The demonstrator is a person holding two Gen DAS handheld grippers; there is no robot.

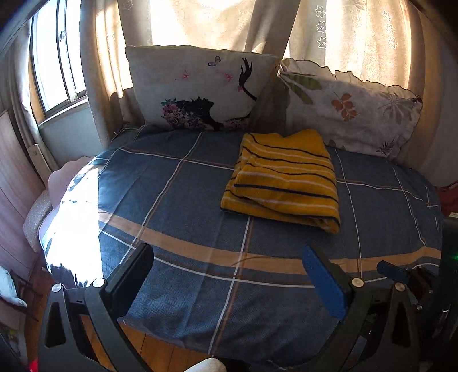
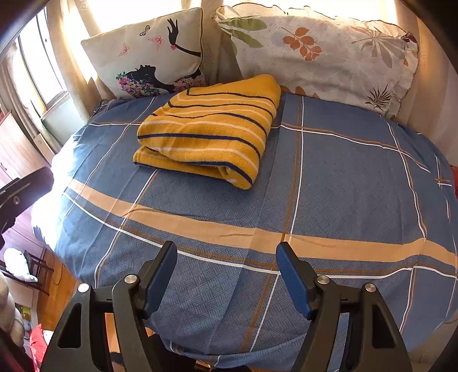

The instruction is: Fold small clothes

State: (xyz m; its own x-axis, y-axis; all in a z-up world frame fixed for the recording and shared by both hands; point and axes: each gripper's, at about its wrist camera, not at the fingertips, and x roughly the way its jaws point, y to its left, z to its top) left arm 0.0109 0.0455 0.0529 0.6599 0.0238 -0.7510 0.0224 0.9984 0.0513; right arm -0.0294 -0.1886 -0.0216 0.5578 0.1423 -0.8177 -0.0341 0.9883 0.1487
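A yellow garment with dark and white stripes (image 1: pixel 283 177) lies folded into a compact stack on the blue plaid bedsheet (image 1: pixel 183 183), near the pillows. It also shows in the right wrist view (image 2: pixel 211 128). My left gripper (image 1: pixel 229 257) is open and empty, hovering over the near edge of the bed, well short of the garment. My right gripper (image 2: pixel 227 257) is open and empty, also over the near part of the bedsheet (image 2: pixel 343 177), apart from the garment. Part of the right gripper (image 1: pixel 400 274) shows at the lower right of the left wrist view.
Two pillows lean at the back: one with a black silhouette print (image 1: pixel 197 88), one with a leaf print (image 1: pixel 352 108). Curtains (image 1: pixel 200 23) and a window (image 1: pixel 57 57) stand behind. Wooden floor (image 1: pixel 160 352) lies below the bed's near edge. Strong sunlight falls on the left corner.
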